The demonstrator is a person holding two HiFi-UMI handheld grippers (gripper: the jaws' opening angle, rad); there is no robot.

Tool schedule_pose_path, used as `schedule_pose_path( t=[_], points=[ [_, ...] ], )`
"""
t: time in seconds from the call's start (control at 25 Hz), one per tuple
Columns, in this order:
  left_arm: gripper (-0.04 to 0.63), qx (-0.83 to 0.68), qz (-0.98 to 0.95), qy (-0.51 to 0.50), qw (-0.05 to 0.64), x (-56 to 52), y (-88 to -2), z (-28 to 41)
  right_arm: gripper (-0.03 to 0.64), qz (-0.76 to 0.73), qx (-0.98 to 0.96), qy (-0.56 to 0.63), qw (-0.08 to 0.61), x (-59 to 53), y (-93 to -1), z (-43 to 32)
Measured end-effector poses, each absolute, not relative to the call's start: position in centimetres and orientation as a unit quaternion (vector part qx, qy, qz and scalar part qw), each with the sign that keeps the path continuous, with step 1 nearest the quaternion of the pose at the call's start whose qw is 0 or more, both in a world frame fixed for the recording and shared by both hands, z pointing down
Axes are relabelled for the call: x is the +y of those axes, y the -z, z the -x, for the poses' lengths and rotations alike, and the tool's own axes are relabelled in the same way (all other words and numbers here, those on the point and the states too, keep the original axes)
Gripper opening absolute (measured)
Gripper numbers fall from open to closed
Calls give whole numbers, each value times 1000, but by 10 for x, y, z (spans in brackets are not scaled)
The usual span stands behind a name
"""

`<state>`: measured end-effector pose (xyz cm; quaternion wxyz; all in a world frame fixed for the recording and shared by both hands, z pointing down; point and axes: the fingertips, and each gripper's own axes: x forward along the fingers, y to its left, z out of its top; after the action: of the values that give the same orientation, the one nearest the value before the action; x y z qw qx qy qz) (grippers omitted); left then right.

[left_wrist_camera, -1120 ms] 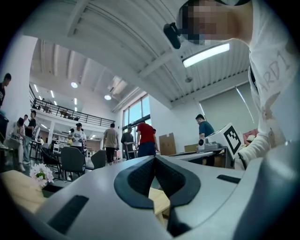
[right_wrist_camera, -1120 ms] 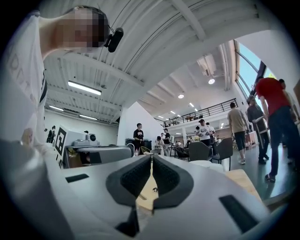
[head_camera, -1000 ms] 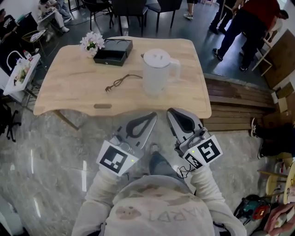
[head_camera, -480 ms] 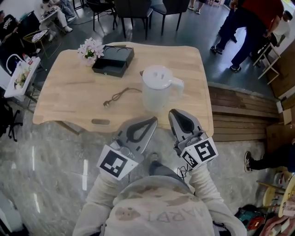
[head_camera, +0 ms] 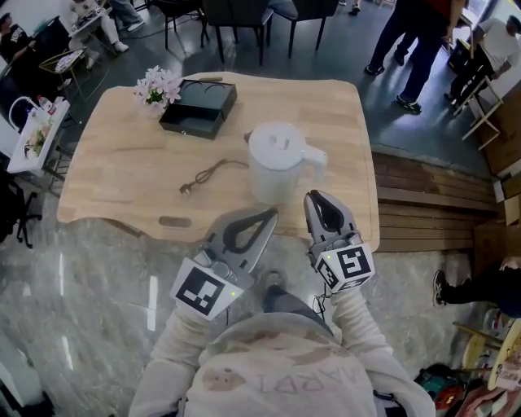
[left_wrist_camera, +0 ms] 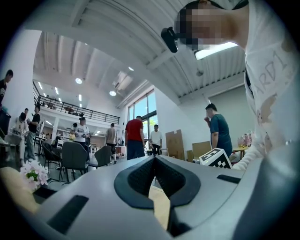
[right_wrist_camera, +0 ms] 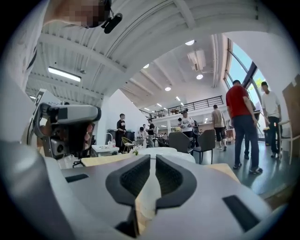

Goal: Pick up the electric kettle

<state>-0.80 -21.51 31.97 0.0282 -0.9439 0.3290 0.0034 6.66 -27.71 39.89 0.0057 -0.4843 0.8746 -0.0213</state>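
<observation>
Setting: pale wooden table [head_camera: 114,175] with rounded corners, standing on a glossy, veined stone floor [head_camera: 81,285]; dark chairs [head_camera: 236,16] at its far edge, people standing beyond.
Electric kettle [head_camera: 277,163]: smooth white cylinder with a flat round lid, on the near right part of the table, close to the near edge.
Kettle orientation: upright, long axis vertical; looped handle [head_camera: 316,159] points to the head view's right, small spout to the left.
Cord [head_camera: 207,175]: thin, dark and twisted, with a plug at one end; lies loose on the wood left of the kettle, apart from it.
Black tray [head_camera: 198,106]: shallow, rectangular, matte; on the far left part of the table, well apart from the kettle.
Flowers [head_camera: 159,85]: small pale bunch just beside the tray's left end.
Planks [head_camera: 423,195]: stacked brown boards on the floor right of the table.
Left gripper [head_camera: 270,211]: grey shell, black ribbed pads; jaws pressed together, nothing between them; tips at the table's near edge, left of the kettle.
Right gripper [head_camera: 315,195]: same build; jaws closed and empty, tips near the kettle, below its handle, not touching.
</observation>
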Motion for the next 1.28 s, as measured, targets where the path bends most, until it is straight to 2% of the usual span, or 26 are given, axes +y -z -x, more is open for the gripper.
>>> schedule_pose_path(
  t=[0.16,0.2,0.24,0.28,0.44,0.72,1.28],
  points=[
    [11,330,944,2,24,-225,-323,7,22,509,861,24,-4,-296,-414,-78],
    [11,330,944,2,23,-227,-324,7,34,513,858,25,-4,-300,-417,-79],
    [11,330,944,3,23,-230,-325,7,93,517,856,27,-4,-304,-421,-81],
    [11,329,944,3,22,-232,-326,7,123,521,853,29,-4,-308,-424,-82],
    [11,327,945,6,17,-241,-329,5,142,550,835,30,-4,-322,-435,-92],
    [11,321,947,13,14,-253,-335,-1,170,584,811,34,-22,-347,-457,-107],
    [11,323,946,25,8,-268,-343,0,172,610,790,43,-27,-381,-471,-110]
  ],
)
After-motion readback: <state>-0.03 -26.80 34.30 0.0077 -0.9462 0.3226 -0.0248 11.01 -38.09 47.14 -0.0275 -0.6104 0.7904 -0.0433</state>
